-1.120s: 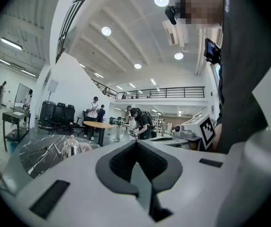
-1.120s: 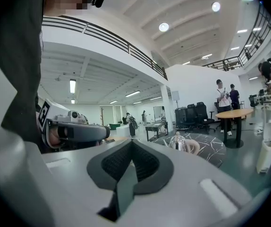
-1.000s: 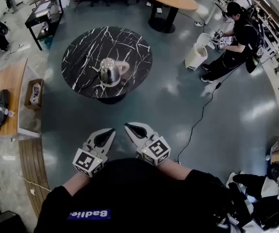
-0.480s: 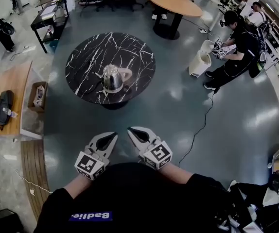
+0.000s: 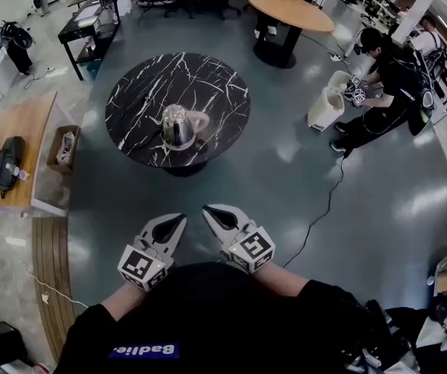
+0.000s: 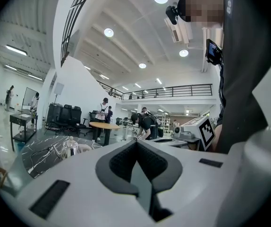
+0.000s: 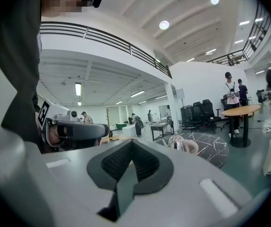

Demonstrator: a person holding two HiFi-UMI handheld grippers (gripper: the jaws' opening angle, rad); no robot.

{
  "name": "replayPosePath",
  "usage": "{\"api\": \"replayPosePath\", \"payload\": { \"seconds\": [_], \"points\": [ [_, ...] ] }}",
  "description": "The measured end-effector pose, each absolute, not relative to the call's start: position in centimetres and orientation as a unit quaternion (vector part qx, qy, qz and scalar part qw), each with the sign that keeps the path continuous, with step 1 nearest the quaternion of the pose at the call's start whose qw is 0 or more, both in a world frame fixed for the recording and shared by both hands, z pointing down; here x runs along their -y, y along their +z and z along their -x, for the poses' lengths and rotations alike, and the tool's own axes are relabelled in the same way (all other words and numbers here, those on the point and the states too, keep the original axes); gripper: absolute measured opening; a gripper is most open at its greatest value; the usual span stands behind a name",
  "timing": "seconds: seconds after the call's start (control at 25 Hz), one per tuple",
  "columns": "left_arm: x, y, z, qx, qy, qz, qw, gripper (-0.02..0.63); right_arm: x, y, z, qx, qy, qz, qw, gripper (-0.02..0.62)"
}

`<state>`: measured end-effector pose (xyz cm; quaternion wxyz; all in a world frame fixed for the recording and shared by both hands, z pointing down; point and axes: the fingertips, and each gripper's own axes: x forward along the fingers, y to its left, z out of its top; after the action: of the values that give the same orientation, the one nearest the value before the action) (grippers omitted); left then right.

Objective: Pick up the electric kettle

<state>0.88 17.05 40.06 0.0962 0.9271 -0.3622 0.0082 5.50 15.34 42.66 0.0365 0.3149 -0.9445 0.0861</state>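
The steel electric kettle with a pale handle stands on the round black marble table, well ahead of me in the head view. My left gripper and right gripper are side by side close to my body, over the floor and far short of the table. Each has its jaws shut with nothing between them. The left gripper view shows the kettle small at the left beyond the left gripper. In the right gripper view the kettle lies right of the right gripper.
A round wooden table stands beyond the marble one. A person bends over a white bin at the right, and a cable trails across the floor. A wooden bench with a black bag is at the left.
Both grippers stay shut and side by side and have drifted a little forward with me. The room has shifted slightly in view; the kettle has not moved on the table.
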Motion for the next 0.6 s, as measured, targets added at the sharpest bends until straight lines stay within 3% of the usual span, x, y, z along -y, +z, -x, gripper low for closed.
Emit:
{"api": "replayPosePath", "payload": {
  "seconds": [0.6],
  "points": [
    [-13.6,38.9,-1.2,0.43,0.007,-0.9,0.073,0.005,-12.8,43.3,-9.5,0.943,0.084,-0.321,0.024,0.002]
  ]
}}
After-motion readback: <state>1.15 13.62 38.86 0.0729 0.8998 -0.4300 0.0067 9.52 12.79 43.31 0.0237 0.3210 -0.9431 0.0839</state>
